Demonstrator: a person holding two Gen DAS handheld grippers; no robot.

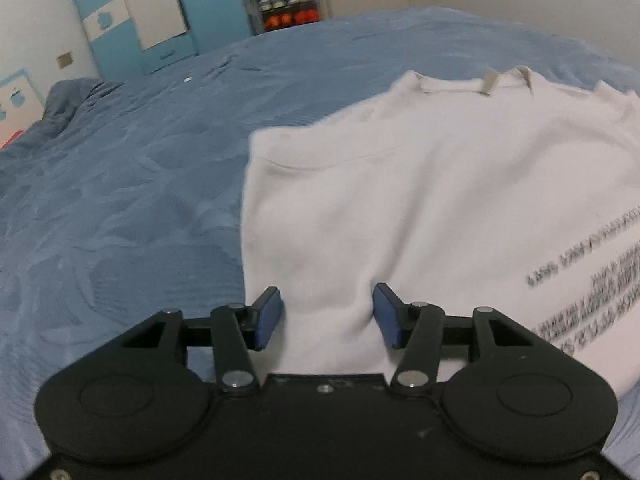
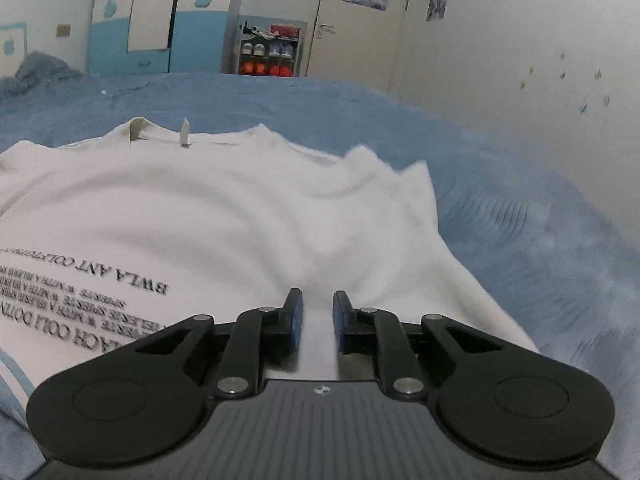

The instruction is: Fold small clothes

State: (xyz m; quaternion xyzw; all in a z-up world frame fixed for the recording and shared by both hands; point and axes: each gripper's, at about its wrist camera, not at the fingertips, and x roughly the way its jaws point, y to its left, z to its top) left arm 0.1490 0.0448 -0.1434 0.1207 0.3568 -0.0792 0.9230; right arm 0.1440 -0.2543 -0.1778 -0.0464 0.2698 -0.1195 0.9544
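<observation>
A: Where's the white T-shirt (image 1: 420, 200) at?

B: Spread on the blue bedspread (image 1: 140, 200), collar at the far end, printed text side up. Both sides look turned in already, since each edge runs fairly straight, though the right edge (image 2: 424, 184) is rumpled and peaked near the shoulder. I'd judge the 2 sleeve folds done, or nearly.

A: And the claws?

B: The left claw (image 1: 327, 318) sits over the near hem with its jaws spread wide, cloth between them but nothing pinched. The right claw (image 2: 318, 320) has its jaws drawn in to a narrow gap with a strip of white cloth in it; whether they actually pinch it, I can't tell.

A: What's left?

B: Probably the lengthwise fold, hem up toward the collar, then tidying. Beyond the bed there's only the blue wardrobe (image 2: 160, 20) and a shoe rack (image 2: 270, 50).
</observation>
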